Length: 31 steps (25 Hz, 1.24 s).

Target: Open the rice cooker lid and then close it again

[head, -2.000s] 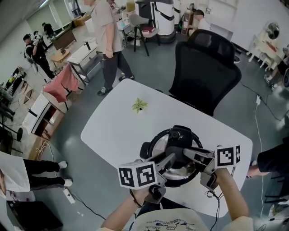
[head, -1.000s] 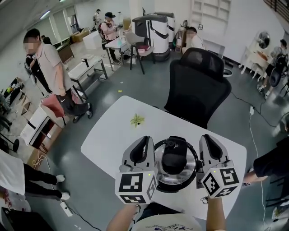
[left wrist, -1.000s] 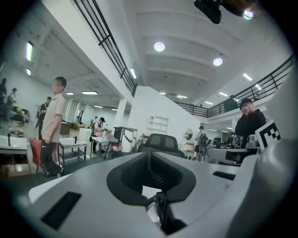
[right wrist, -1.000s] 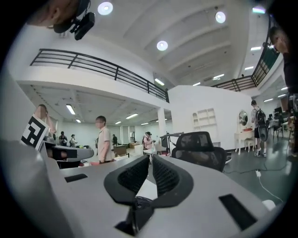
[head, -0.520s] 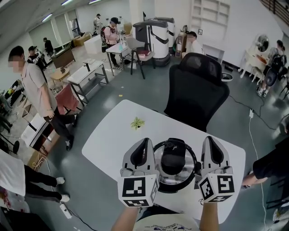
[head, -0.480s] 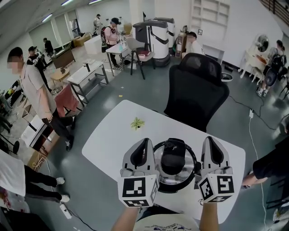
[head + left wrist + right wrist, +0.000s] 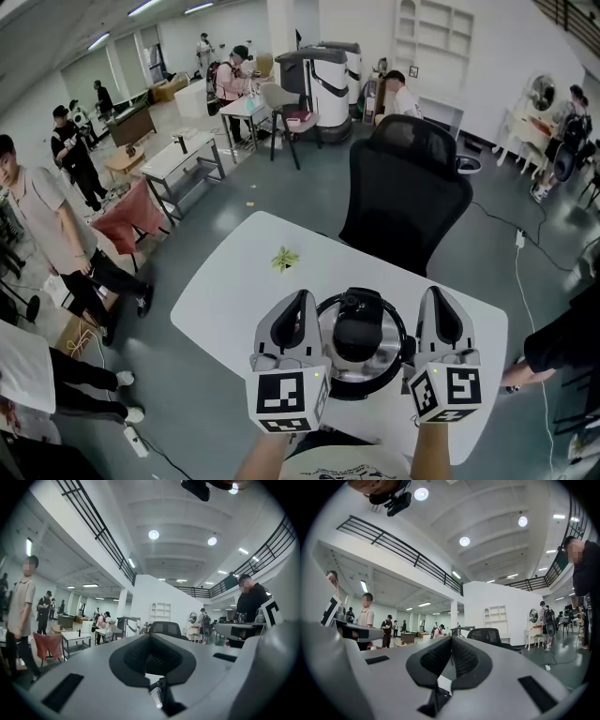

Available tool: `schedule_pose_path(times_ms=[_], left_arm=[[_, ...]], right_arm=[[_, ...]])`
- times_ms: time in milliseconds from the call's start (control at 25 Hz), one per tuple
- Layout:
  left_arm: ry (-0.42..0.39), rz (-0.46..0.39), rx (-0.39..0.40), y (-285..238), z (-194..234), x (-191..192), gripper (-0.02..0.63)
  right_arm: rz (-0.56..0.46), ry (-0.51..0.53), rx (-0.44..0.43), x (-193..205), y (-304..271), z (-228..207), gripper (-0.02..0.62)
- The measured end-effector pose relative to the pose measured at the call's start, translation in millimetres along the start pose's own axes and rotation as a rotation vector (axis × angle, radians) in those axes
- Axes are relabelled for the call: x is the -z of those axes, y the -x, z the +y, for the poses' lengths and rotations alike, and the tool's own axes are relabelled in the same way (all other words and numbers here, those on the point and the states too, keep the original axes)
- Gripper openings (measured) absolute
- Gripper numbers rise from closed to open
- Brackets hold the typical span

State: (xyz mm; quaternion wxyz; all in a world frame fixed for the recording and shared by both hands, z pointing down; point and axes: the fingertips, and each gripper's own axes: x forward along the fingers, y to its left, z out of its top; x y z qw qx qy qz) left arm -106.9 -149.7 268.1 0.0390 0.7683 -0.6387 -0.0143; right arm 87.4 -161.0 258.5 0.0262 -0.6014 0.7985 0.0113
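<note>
No text, label or number can be read.

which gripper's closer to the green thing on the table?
Left. The left gripper hangs just this side of the green thing, left of the rice cooker; the right gripper is on the cooker's other side.

Head camera: above the near edge of the white table (image 7: 234, 272), aimed steeply down and forward. The black office chair (image 7: 405, 192) stands beyond the far edge.
Left gripper (image 7: 300, 302) camera: close behind its own jaws, facing level toward the chair.
Right gripper (image 7: 437, 298) camera: likewise, chair slightly right of centre.
Shared: the chair, in all three views. Both gripper views also share the white shelf (image 7: 161, 612) behind it.
</note>
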Motion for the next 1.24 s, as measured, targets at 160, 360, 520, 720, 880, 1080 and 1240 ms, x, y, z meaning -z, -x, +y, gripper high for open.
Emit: schedule_pose_path(times_ms=[160,360,520,720,880,1080,1240], left_arm=[[0.0,0.001,-0.002,-1,-2,0,0.014],[-0.001,0.004,-0.005,9,2,-3,0.014],[-0.004,0.007,-0.008,9,3,-2,0.014],[-0.01,0.006,-0.006,6,2,-1,0.014],[-0.011,0.006,-0.003,11,1,-1,0.014],[-0.018,0.005,-0.002,14,-1,0,0.014],[-0.022,0.004,-0.004,16,-3,-7,0.014]], right_arm=[[0.011,-0.011,0.004,3,0,-4,0.011],[0.016,-0.012,0.004,1,7,4,0.011],[0.016,-0.007,0.004,0,6,5,0.011],[0.015,0.003,0.002,3,3,3,0.011],[0.022,0.002,0.009,3,9,5,0.011],[0.023,0.005,0.014,4,13,3,0.011],[0.02,0.01,0.012,-3,14,3,0.011]])
